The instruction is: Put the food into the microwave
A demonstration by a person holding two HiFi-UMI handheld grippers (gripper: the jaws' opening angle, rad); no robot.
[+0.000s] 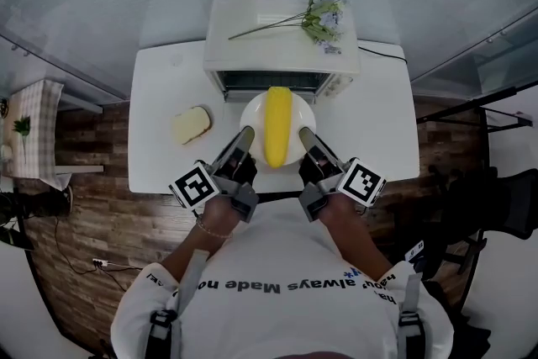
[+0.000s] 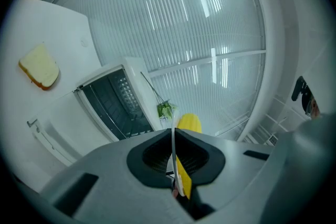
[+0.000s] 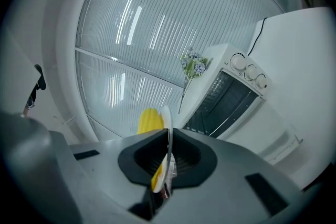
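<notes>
Holding up a white plate [image 1: 252, 115] with a yellow corn cob [image 1: 277, 126] lying on it, right in front of the microwave [image 1: 282, 38], front wide open; pinched tight on the near-left rim with the left gripper [image 1: 241, 140], same deal on the near-right rim with the right gripper [image 1: 308, 137]; off to the left on the table [image 1: 160, 88], a bread slice [image 1: 192, 124]; up top on the microwave, some flowers [image 1: 324, 17].

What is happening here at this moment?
A person holds a white plate with a yellow corn cob on it between two tools: the left tool and the right tool are each shut on the plate's rim. The plate is just in front of the open microwave, not yet inside. A bread slice lies on the table to the left.
</notes>
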